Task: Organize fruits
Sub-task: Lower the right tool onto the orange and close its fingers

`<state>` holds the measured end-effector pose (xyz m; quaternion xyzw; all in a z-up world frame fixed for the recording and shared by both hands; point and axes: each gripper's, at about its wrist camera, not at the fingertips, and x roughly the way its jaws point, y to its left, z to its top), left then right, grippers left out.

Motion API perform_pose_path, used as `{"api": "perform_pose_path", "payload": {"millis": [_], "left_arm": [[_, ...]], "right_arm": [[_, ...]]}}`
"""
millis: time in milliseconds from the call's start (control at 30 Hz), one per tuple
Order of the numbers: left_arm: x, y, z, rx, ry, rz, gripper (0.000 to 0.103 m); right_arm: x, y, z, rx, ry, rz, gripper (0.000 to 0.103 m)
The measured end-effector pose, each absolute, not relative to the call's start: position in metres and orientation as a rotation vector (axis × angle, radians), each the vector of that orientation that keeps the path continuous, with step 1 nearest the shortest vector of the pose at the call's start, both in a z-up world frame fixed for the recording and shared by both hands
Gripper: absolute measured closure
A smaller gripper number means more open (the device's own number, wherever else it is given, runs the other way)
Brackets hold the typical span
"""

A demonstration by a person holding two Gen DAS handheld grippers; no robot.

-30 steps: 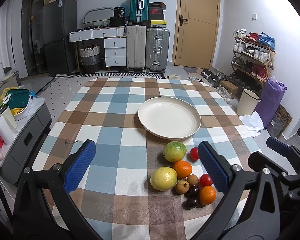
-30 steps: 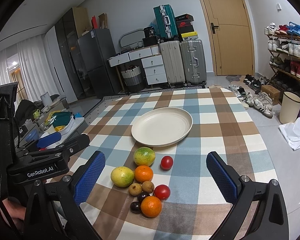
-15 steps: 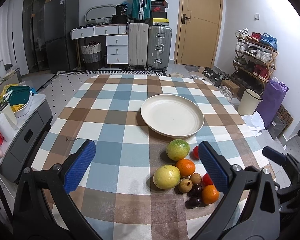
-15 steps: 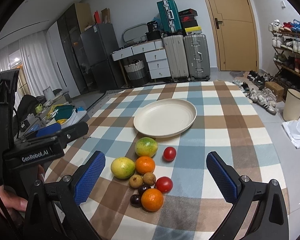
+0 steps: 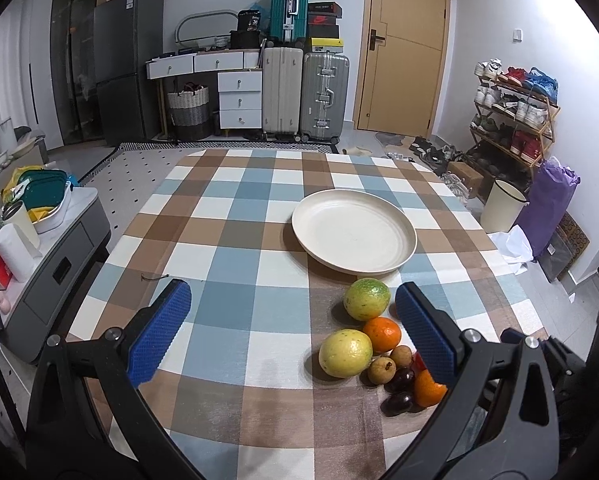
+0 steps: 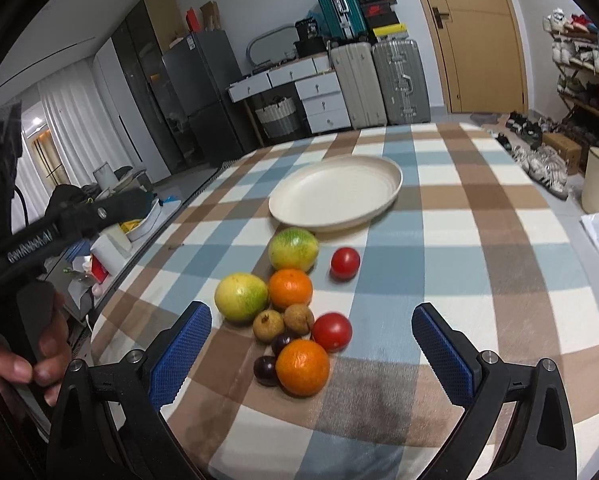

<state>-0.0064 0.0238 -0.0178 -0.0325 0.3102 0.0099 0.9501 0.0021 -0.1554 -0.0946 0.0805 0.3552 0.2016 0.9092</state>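
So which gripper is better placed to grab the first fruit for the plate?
Right. The right gripper has open jaws framing the near orange. The left gripper is open too, but the fruit sits off toward its right jaw.

Fruits (image 6: 289,304) before plate (image 6: 391,184)

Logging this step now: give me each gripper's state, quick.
Left gripper: open, holding nothing.
Right gripper: open, holding nothing, above the fruits.
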Motion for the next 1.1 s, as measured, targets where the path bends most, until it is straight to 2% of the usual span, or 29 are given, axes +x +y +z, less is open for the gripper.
{"api": "perform_pose_path", "payload": {"millis": [233,433,600,667,733,933,967,1100], "left_arm": [[-0.002,0.030,-0.020,-0.079,0.652,0.028,0.001],[0.000,0.033,-0.023,-0.082,0.660,0.032,0.001],[0.001,0.034,-0.024,-0.084,0.660,0.032,0.001],[0.001,0.034,-0.025,-0.084,0.660,0.035,0.001],[0.001,0.035,-0.026,-0.084,0.661,0.034,0.001],[0.002,0.042,-0.031,-0.091,0.659,0.047,0.001],[0.002,0.043,-0.033,-0.093,0.661,0.049,0.001],[0.005,0.046,-0.037,-0.098,0.669,0.057,0.001]], "right_arm": [[0.002,-0.157,-0.116,0.186,0.787,0.439,0.000],[0.003,-0.158,-0.126,0.200,0.816,0.456,0.007],[0.007,-0.156,-0.135,0.225,0.855,0.483,0.017],[0.007,-0.156,-0.139,0.241,0.865,0.496,0.025],[0.007,-0.155,-0.141,0.253,0.872,0.505,0.027],[0.011,-0.159,-0.154,0.315,0.916,0.531,0.046],[0.012,-0.162,-0.155,0.342,0.922,0.552,0.053],[0.014,-0.163,-0.158,0.372,0.928,0.579,0.063]]}}
